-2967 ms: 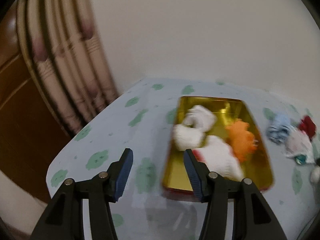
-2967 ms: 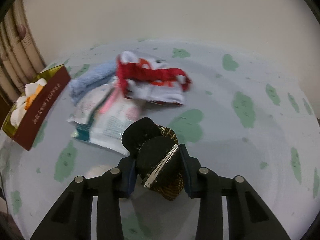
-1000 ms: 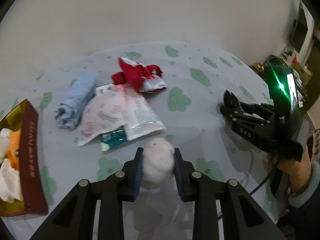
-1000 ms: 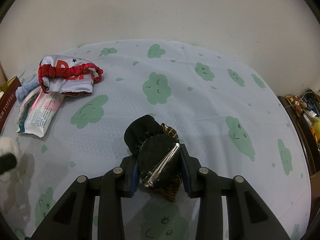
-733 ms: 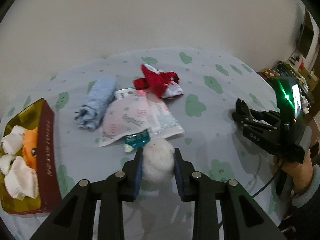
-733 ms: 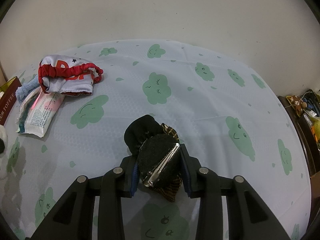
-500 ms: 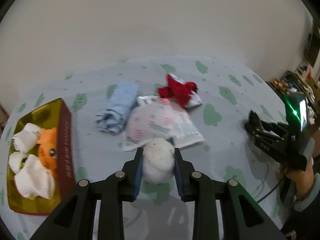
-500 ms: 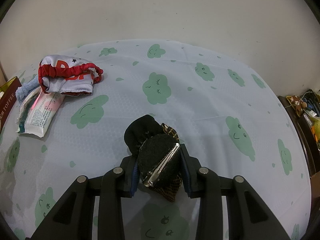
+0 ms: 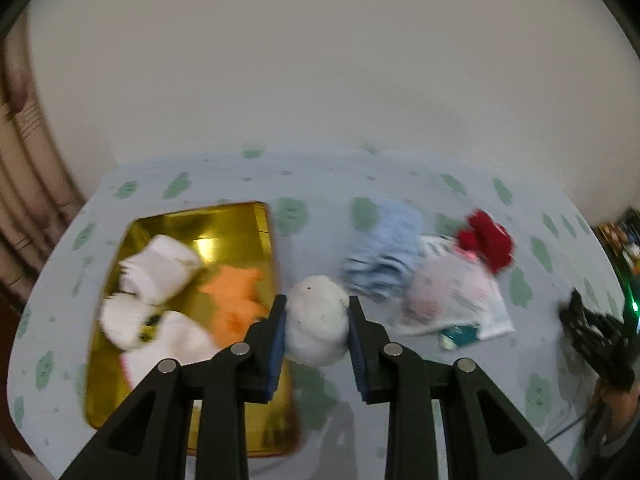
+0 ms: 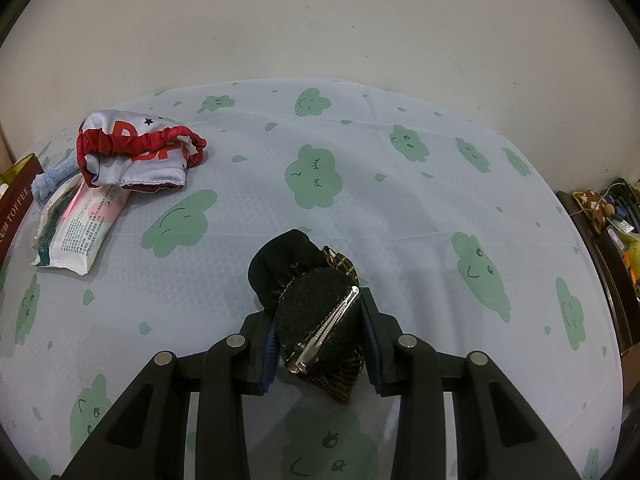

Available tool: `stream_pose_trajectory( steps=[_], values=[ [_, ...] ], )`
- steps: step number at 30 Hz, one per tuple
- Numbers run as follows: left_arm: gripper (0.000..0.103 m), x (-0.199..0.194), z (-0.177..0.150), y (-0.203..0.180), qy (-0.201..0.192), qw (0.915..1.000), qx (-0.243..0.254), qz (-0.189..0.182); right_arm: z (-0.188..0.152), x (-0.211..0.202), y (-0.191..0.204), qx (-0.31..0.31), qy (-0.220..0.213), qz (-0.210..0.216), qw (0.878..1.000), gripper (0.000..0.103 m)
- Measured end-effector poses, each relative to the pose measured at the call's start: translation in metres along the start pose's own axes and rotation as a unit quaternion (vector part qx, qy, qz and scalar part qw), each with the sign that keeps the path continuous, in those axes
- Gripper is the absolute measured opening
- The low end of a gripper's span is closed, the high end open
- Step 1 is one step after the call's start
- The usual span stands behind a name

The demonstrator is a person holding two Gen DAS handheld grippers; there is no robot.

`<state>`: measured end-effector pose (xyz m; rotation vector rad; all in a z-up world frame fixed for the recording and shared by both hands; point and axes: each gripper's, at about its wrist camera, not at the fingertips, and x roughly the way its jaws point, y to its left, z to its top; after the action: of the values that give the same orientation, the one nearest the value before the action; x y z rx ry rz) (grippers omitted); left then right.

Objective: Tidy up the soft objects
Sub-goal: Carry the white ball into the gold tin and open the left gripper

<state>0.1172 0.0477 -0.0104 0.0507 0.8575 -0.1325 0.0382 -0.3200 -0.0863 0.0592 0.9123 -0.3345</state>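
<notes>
Left wrist view: the left hand-held gripper is clenched on a round white fluffy pom-pom, its blue pads pressing both sides, carried above the bench just beside the right wall of the gold-lined rectangular tin box. That box sits toward the left edge of the bench, which wears a pale cloth with green cloud prints, and already holds white plush pieces and an orange plush toy. Right of the pom-pom lie a rolled light-blue towel, a white plastic tissue packet and a red-and-white fabric pouch. The picture is blurred, so fine contact is hard to judge. In the right wrist view, the right hand-held gripper grasps a black fuzzy hair clip with a metal clasp, low over the middle of the bench. The risk I see: the pom-pom is not yet over the box, so letting go now could drop it on the rim or the cloth, where it might roll away. A light squeeze on such soft fluff may also slip.
</notes>
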Motion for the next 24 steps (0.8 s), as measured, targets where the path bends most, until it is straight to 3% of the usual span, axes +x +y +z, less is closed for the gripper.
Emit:
stream_pose_trajectory(
  steps=[11, 24],
  values=[
    [0.028, 0.01, 0.007, 0.062, 0.014, 0.9977, -0.041, 0.052, 0.001, -0.001, 0.0, 0.0, 0.0, 0.0, 1.0, 0.034],
    [0.034, 0.029, 0.002, 0.078, 0.046, 0.9962, -0.051, 0.053, 0.001, -0.001, 0.0, 0.0, 0.0, 0.0, 1.0, 0.034]
  ],
)
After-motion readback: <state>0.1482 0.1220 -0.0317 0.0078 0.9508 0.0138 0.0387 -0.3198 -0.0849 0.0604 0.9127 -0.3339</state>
